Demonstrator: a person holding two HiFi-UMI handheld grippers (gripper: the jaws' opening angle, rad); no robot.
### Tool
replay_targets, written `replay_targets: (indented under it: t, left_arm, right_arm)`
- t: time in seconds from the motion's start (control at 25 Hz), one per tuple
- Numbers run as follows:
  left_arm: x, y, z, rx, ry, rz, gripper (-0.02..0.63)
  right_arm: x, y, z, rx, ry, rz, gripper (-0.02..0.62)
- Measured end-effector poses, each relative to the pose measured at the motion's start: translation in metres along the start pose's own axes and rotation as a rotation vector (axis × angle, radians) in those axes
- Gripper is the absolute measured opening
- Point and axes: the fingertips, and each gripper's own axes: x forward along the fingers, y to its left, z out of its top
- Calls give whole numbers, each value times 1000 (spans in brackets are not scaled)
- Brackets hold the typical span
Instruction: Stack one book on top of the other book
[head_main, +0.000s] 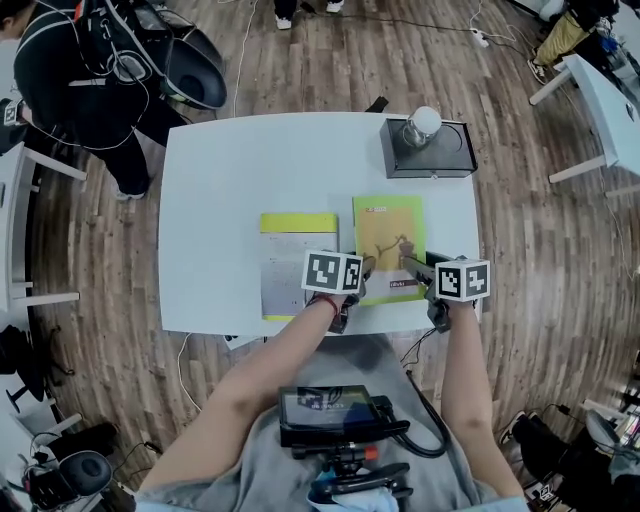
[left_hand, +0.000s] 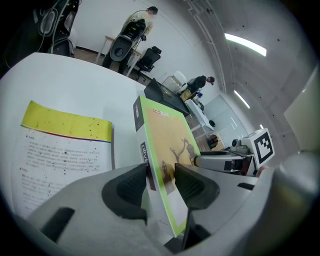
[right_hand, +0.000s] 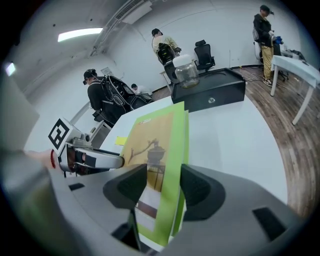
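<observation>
A green book with a yellow cover picture (head_main: 388, 238) is at the right of the white table (head_main: 230, 170). My left gripper (head_main: 367, 266) is shut on its near left corner and my right gripper (head_main: 409, 263) is shut on its near right corner. In the left gripper view the green book (left_hand: 167, 145) stands on edge between the pads of the left gripper (left_hand: 160, 182). The right gripper (right_hand: 164, 185) clamps the green book (right_hand: 155, 145) in the same way. A white book with a yellow band (head_main: 297, 262) lies flat just left of it, and shows as the white book (left_hand: 60, 145) on the table.
A black box (head_main: 445, 150) with a glass jar (head_main: 420, 126) on it stands at the table's far right. A person (head_main: 90, 70) stands beyond the far left corner. Another white table (head_main: 612, 100) is at the right. A camera rig (head_main: 335, 412) sits on the lap.
</observation>
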Motion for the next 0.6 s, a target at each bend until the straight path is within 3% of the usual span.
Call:
replay_targets:
  t: [0.6]
  left_arm:
    - [-84, 75, -14, -45, -30, 52, 187]
  right_arm:
    - [50, 100, -4, -41, 54, 49, 219]
